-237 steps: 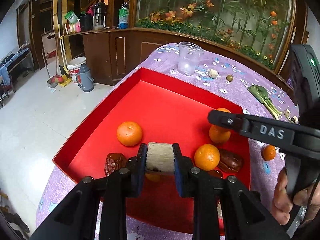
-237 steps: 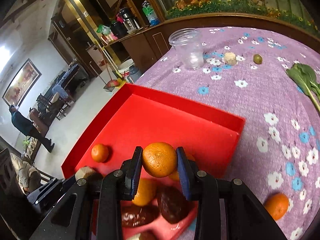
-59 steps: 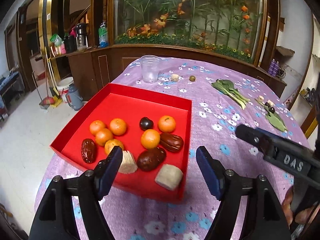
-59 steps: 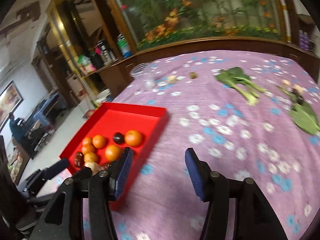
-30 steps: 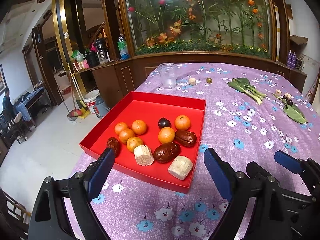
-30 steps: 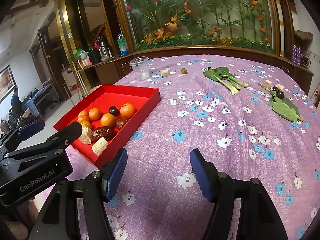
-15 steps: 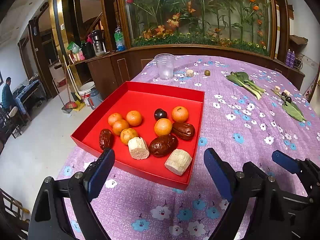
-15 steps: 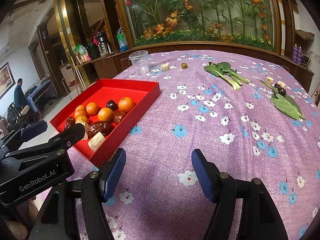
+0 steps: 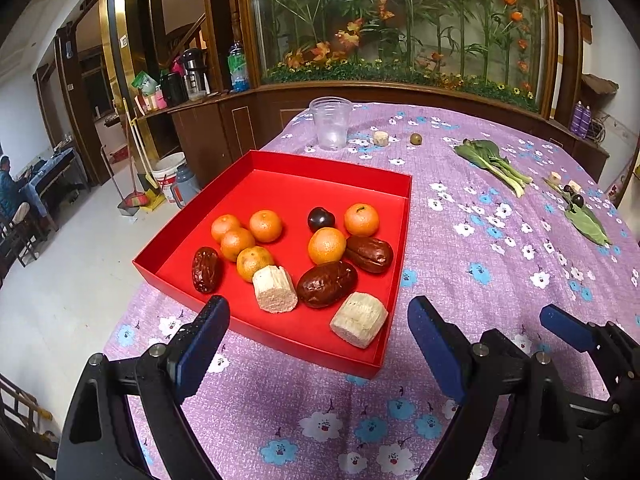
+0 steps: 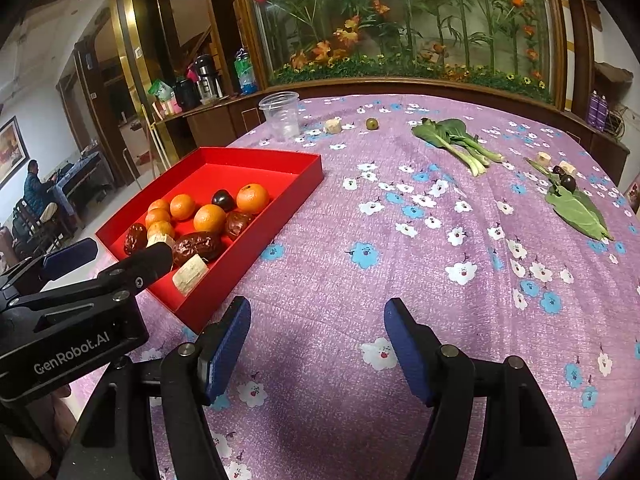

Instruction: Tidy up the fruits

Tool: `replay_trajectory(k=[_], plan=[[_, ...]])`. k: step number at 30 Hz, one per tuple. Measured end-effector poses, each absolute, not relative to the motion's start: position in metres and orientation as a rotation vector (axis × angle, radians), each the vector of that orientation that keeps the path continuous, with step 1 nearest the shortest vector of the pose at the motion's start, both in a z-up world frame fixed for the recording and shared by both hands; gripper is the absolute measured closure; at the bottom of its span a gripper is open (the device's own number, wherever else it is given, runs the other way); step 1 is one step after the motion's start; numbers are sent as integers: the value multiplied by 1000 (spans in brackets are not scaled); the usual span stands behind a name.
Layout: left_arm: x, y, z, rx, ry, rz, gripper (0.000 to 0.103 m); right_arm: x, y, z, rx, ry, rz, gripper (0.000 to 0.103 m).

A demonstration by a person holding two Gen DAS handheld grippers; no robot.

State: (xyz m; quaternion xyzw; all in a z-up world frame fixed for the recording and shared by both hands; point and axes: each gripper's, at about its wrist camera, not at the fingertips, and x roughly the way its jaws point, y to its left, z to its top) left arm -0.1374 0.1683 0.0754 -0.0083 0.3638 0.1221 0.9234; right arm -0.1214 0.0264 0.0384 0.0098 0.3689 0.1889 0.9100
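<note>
A red tray [image 9: 394, 240] sits on the purple flowered tablecloth and also shows in the right wrist view [image 10: 308, 184]. It holds several oranges [image 9: 327, 245], three brown dates [image 9: 326, 278], a dark plum [image 9: 321, 219] and two pale sugarcane chunks [image 9: 359, 319]. My left gripper [image 9: 318, 340] is open and empty, held back just in front of the tray's near edge. My right gripper [image 10: 316, 344] is open and empty over bare cloth to the right of the tray. The left gripper's body [image 10: 76, 304] shows at the left of the right wrist view.
A clear plastic cup [image 9: 331, 123], a pale chunk [image 9: 380, 138] and a small green fruit [image 9: 416, 138] stand at the far side. Bok choy [image 10: 456, 136], a leaf [image 10: 580, 210] with dark fruits [image 10: 568, 181] lie at the right. The table edge drops to the floor at the left.
Earlier the left gripper held a sugarcane chunk and the right an orange over the tray. Both have let go, opened and drawn back. Over the last second they have hardly moved.
</note>
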Motion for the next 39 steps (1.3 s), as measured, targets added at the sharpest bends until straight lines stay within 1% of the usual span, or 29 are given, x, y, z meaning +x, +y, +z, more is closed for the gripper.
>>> replay_trajectory(k=[6, 12, 13, 15, 18, 23, 31, 39], plan=[[-141, 175, 80, -36, 706, 273, 13, -121, 29, 36, 8, 769, 390, 28], [-156, 179, 99, -33, 565, 380, 12, -122, 30, 38, -2, 754, 396, 27], [-160, 180, 105, -32, 531, 405, 7, -123, 31, 39, -8, 746, 400, 27], [-169, 182, 116, -44, 467, 444, 0, -125, 33, 42, -18, 731, 411, 27], [-179, 188, 126, -72, 417, 485, 0, -128, 40, 50, -36, 709, 440, 25], [-178, 197, 125, -66, 443, 530, 0, -130, 57, 62, -79, 682, 484, 21], [-170, 204, 111, -85, 528, 504, 0, -128, 85, 64, -131, 703, 543, 19], [-163, 210, 100, -97, 570, 489, 0, -122, 97, 58, -151, 723, 544, 18]])
